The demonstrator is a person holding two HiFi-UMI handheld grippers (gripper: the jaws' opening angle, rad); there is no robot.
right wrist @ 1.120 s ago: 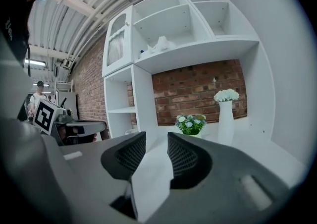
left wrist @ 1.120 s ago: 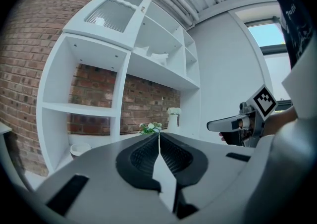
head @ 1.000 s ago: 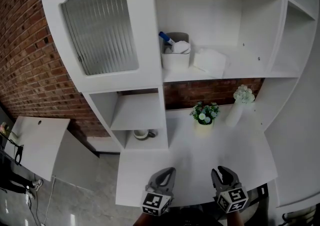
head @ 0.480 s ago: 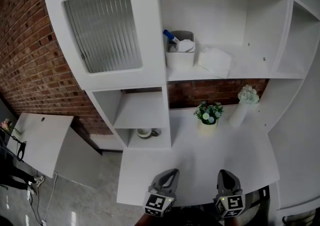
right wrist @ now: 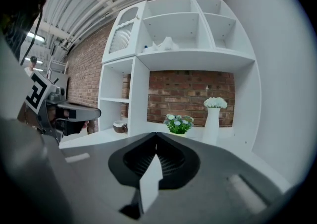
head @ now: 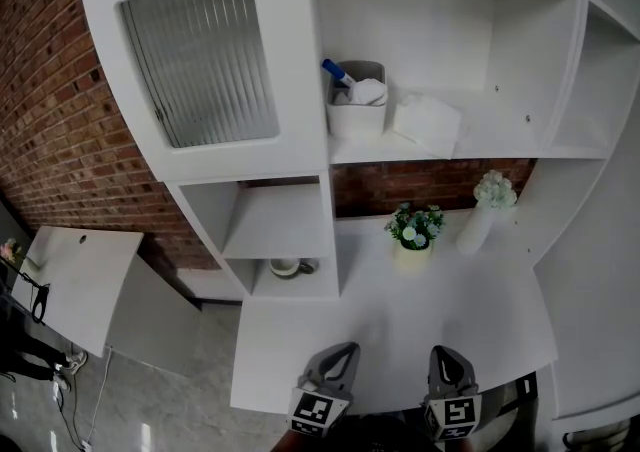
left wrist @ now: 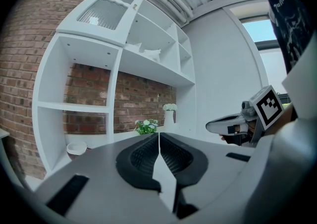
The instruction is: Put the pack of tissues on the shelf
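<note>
The white pack of tissues (head: 425, 123) lies on the upper shelf (head: 480, 148) of the white cabinet, just right of a white container (head: 356, 105); it also shows small in the right gripper view as the pack of tissues (right wrist: 168, 43). My left gripper (head: 337, 358) and right gripper (head: 449, 360) hover side by side over the counter's near edge, far below the pack. Both are shut with nothing between the jaws, as the left gripper (left wrist: 158, 136) and right gripper (right wrist: 156, 136) show in their own views.
A blue-handled item stands in the white container. On the white counter (head: 400, 325) stand a potted flower plant (head: 413, 227) and a white vase with flowers (head: 482, 202). A cup (head: 285, 267) sits in the low cubby. A ribbed glass door (head: 200, 50) closes the upper left compartment.
The right gripper's jaws, parted a second ago, have come together. Both grippers stay low at the counter's near edge; the head view has shifted only slightly.
</note>
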